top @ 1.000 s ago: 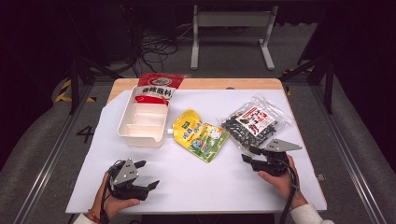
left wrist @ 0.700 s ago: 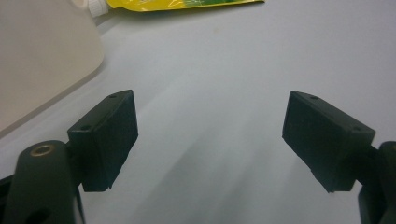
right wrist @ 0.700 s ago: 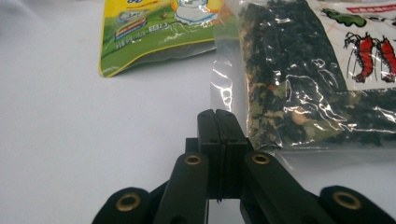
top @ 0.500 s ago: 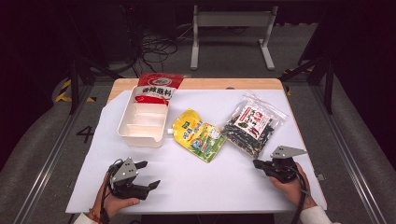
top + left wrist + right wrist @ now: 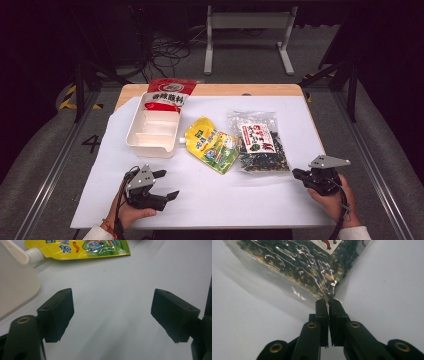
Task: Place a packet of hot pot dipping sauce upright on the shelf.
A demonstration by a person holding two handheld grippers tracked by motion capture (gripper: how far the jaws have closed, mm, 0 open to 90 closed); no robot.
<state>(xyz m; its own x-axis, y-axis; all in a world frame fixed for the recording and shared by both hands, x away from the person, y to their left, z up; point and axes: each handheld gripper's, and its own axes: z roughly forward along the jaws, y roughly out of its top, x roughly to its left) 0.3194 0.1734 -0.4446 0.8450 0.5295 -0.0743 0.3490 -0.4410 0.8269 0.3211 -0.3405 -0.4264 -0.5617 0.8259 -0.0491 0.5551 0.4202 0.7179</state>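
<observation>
A clear bag of dark dried food (image 5: pixel 257 145) with a red-and-white label lies right of centre on the white sheet; its near corner (image 5: pixel 329 287) sits just beyond my right gripper's tips. My right gripper (image 5: pixel 296 174) (image 5: pixel 328 301) rests at the right front. Its jaws have just been opening and stand a narrow slit apart with nothing between them. A yellow spout pouch (image 5: pixel 212 147) (image 5: pixel 82 248) lies at the centre. My left gripper (image 5: pixel 169 184) (image 5: pixel 112 312) sits at the left front, open wide over bare sheet.
A white divided tray (image 5: pixel 134 142) (image 5: pixel 15 285) stands left of centre, close to my left gripper's left jaw. A red sauce pouch (image 5: pixel 167 92) leans on its far end. The wooden table edge (image 5: pixel 250 90) runs along the back, dark floor around.
My right gripper has drawn back to the right, away from the bag. The bag has shifted and turned, now lying squarer and nearer the yellow pouch. The left gripper has stayed put.
</observation>
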